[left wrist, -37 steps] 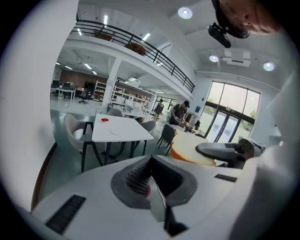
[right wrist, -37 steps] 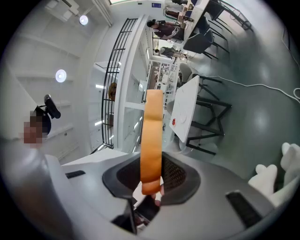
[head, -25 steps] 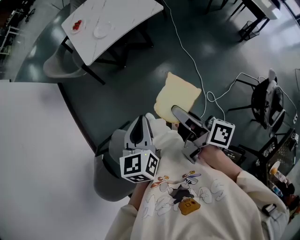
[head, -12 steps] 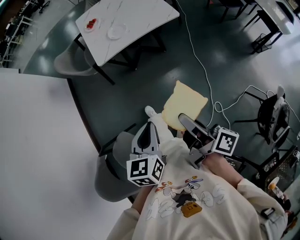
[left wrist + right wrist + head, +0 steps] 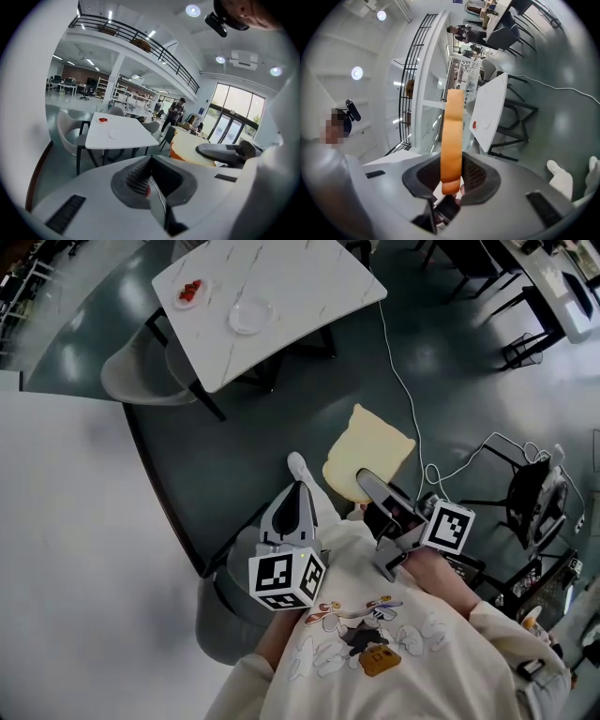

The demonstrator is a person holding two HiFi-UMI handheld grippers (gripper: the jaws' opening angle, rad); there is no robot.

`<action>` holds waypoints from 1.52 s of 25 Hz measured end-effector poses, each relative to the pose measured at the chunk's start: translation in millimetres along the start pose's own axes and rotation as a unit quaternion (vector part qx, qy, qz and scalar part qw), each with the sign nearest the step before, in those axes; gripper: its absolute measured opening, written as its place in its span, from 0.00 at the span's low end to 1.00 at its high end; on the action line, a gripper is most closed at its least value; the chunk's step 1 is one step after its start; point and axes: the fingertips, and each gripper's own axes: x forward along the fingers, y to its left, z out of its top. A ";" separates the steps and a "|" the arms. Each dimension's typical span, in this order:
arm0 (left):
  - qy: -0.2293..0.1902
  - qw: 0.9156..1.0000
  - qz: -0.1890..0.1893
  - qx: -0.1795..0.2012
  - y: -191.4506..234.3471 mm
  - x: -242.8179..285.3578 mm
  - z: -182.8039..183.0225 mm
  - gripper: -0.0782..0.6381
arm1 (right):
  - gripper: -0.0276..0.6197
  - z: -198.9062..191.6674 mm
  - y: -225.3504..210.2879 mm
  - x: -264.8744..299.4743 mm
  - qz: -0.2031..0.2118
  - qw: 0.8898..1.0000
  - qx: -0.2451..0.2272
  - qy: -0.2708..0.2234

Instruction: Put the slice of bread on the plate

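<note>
A pale yellow slice of bread (image 5: 370, 451) with a brown crust hangs over the dark floor, held flat. My right gripper (image 5: 361, 476) is shut on its near edge; in the right gripper view the bread (image 5: 452, 136) stands edge-on between the pads. My left gripper (image 5: 296, 489) is beside it on the left, jaws together with nothing in them. Its own view shows the bread (image 5: 187, 147) to the right. A clear plate (image 5: 251, 315) lies on the white marble table (image 5: 300, 277) farther ahead, also seen as the plate (image 5: 115, 134) and the plate (image 5: 487, 123).
A small dish with red pieces (image 5: 190, 292) sits near the table's left corner. A grey chair (image 5: 141, 381) stands at the table's left side. A white cable (image 5: 403, 390) runs across the floor. A white surface (image 5: 75, 549) fills the left; black chairs (image 5: 530, 498) stand at right.
Both grippers and the bread have been carried forward together. The marble table with its plate has come nearer and lower in the head view.
</note>
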 end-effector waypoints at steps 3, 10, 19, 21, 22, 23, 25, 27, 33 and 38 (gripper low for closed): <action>-0.006 1.000 -0.003 0.001 30.0 18.5 31.8 0.12 | 0.19 11.1 7.3 43.0 -0.005 1.000 -0.005 -0.006; -0.004 1.000 -0.023 0.001 105.7 45.9 90.5 0.12 | 0.19 22.6 18.7 141.1 -0.018 1.000 0.000 -0.018; 0.003 1.000 -0.024 -0.002 161.4 74.8 132.8 0.12 | 0.19 30.9 21.4 195.9 -0.045 0.998 0.011 -0.034; 0.007 1.000 -0.023 -0.009 170.7 88.5 137.0 0.12 | 0.19 39.1 16.3 209.4 -0.050 0.998 0.005 -0.030; 0.008 1.000 -0.022 -0.012 176.2 97.6 140.0 0.12 | 0.19 45.7 12.0 218.7 -0.052 0.998 0.005 -0.030; 0.008 1.000 -0.020 -0.014 181.8 107.2 143.8 0.12 | 0.19 53.0 6.3 228.7 -0.053 0.998 0.009 -0.029; 0.009 1.000 -0.013 -0.018 190.9 124.7 151.9 0.12 | 0.19 67.6 -6.0 246.9 -0.062 0.998 0.026 -0.022; 0.010 1.000 -0.004 -0.018 196.2 140.8 163.0 0.12 | 0.19 85.7 -13.8 263.2 -0.074 0.997 0.030 -0.008; 0.006 1.000 0.025 -0.011 206.1 190.1 209.0 0.12 | 0.19 153.9 -10.1 319.4 -0.066 0.997 0.008 0.031; 0.007 0.999 0.047 -0.003 210.4 237.1 238.7 0.12 | 0.19 200.4 -8.7 360.2 -0.042 0.996 0.006 0.076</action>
